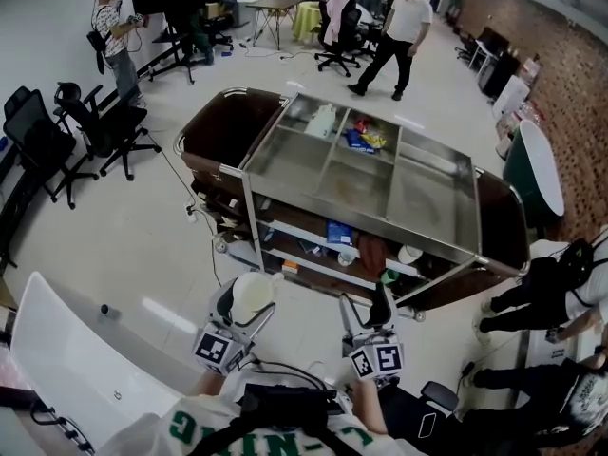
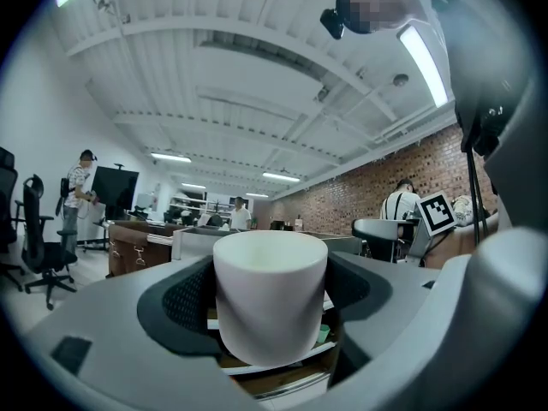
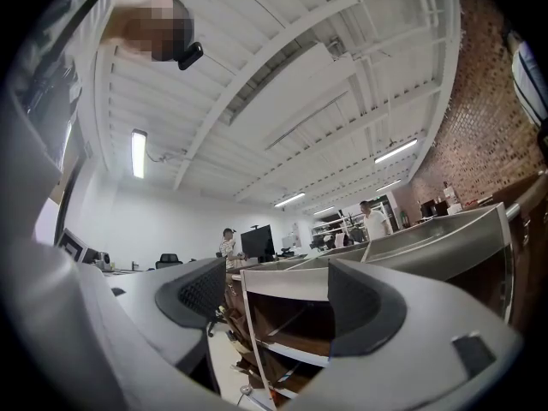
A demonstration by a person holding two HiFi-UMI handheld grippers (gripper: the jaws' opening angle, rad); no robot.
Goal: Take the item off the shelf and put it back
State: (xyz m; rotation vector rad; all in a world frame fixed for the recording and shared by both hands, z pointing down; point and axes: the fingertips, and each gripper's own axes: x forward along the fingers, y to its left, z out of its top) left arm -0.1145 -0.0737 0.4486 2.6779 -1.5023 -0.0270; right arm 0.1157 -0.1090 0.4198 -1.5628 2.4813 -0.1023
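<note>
I have the left gripper [image 1: 249, 302] clamped on a white cup [image 2: 270, 296]. In the left gripper view its dark pads [image 2: 184, 302] press against both sides of the cup, which stands upright, and from that low angle I cannot see into it. In the head view the cup hangs in the air just off the near left corner of the shelf cart [image 1: 361, 213], outside the shelves. The right gripper [image 1: 367, 310] sits off the cart's near edge, jaws wide apart with nothing between them. Through the gap I see only the cart's corner post and a lower shelf. The lower shelves are dark and half hidden under the steel top, and I make out a blue item [image 1: 339, 232] and little else. Toward the far edge of the top lie a pale jug [image 1: 323, 122] and a blue-and-yellow packet [image 1: 365, 140], too small to identify.
</note>
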